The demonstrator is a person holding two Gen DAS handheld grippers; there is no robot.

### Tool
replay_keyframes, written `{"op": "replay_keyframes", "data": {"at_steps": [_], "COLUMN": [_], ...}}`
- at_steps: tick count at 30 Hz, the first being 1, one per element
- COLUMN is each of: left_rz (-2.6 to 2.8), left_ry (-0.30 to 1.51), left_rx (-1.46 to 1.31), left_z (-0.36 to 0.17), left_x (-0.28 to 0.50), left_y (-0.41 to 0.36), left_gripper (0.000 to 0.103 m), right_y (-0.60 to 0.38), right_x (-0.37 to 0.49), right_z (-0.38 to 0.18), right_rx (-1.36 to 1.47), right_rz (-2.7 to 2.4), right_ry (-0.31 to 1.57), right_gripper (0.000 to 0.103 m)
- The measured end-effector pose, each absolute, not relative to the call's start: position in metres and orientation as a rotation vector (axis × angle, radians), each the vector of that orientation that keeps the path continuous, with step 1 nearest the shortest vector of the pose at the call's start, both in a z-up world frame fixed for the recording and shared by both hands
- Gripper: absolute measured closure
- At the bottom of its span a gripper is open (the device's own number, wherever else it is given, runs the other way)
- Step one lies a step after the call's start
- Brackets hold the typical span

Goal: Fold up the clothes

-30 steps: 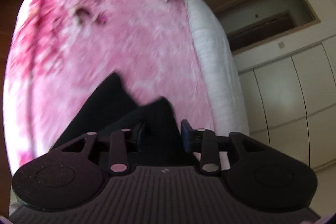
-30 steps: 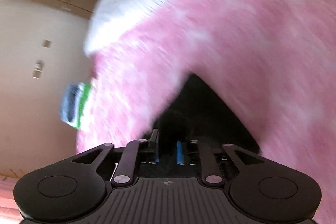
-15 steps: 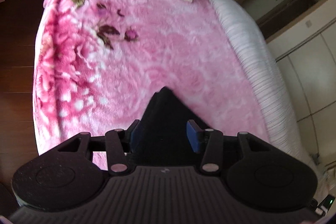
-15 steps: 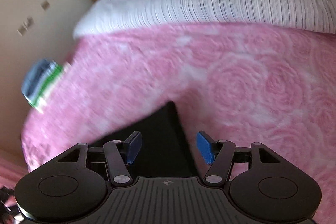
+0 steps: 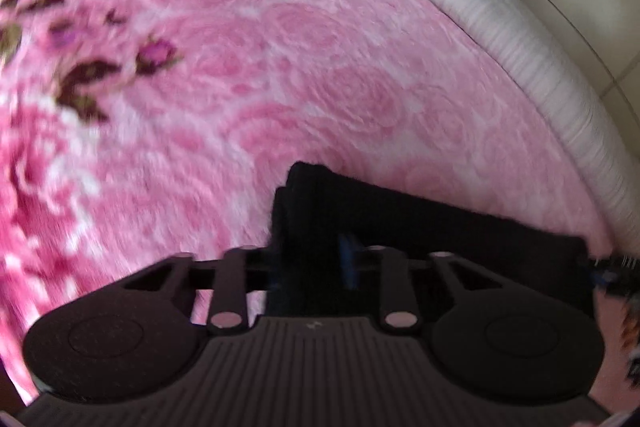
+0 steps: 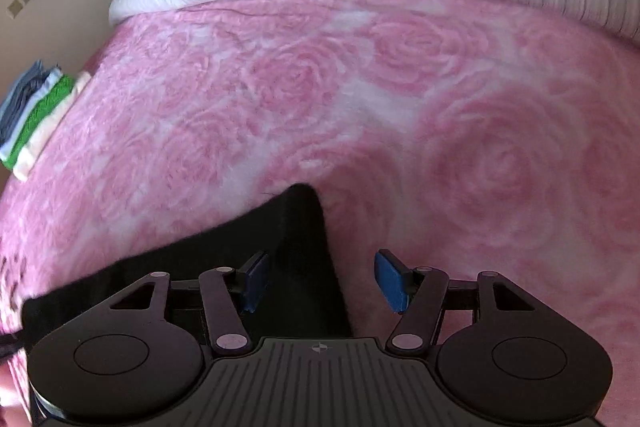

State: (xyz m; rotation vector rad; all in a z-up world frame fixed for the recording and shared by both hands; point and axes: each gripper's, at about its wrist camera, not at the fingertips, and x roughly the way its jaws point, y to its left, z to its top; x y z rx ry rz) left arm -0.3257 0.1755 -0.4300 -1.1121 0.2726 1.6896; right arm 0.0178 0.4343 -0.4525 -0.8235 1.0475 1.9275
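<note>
left gripper (image 5: 310,263) pinching black knit garment (image 5: 400,215) (folded) | right gripper (image 6: 320,281) spread | plush pink rose blanket (image 6: 400,99)

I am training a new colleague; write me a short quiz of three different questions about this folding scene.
1. True or false: the right hand-held gripper is shut on the black garment.
2. Which item lies at the bottom of the folded stack? A) a cream one B) a green one C) a blue one
3. Fill in: the black garment lies on a ____ blanket with a rose pattern.

Key: 1. False; its fingers stand apart, with the garment's corner between them. 2. A. 3. pink.
</note>
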Motion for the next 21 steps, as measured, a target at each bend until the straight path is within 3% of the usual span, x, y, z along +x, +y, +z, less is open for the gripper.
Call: {"op": "replay_keyframes", "data": {"at_steps": [1, 5, 8, 12, 17, 21], "left_rz": [1.686, 1.692, 1.703, 1.804, 1.712, 1.579], "left_ry": [0.251, 0.298, 0.384, 0.484, 0.530, 0.560], "left_rx": [-1.093, -1.024, -0.998, -0.913, -0.838, -0.793], "left_z": [-0.426, -0.427, -0.440, -0.408, -0.404, -0.411], "left_x": [-0.327, -0.329, -0.325, -0.305, -0.264, -0.228], "left_y": [0.170, 0.163, 0.175, 0.176, 0.184, 0.196], "left_gripper": [0.096, 0.094, 0.088, 0.088, 0.090, 0.091], "right_y": [0.434, 0.425, 0.429, 0.426, 0.389, 0.352], "right_x": [0.015, 0.003, -0.001, -0.009, -0.010, -0.046], "right_z": [-0.454, -0.451, -0.464, -0.450, -0.413, -0.418], "right_rx": [-0.810, -0.863, -0.871, -0.914, -0.852, -0.945], "right_rz": [1.936, 2.006, 1.962, 1.894, 2.025, 2.299], "right_ry": [1.061, 0.898, 0.879, 0.800, 0.675, 0.662], "right_gripper": [0.092, 0.093, 0.092, 0.073, 0.071, 0.071]}}
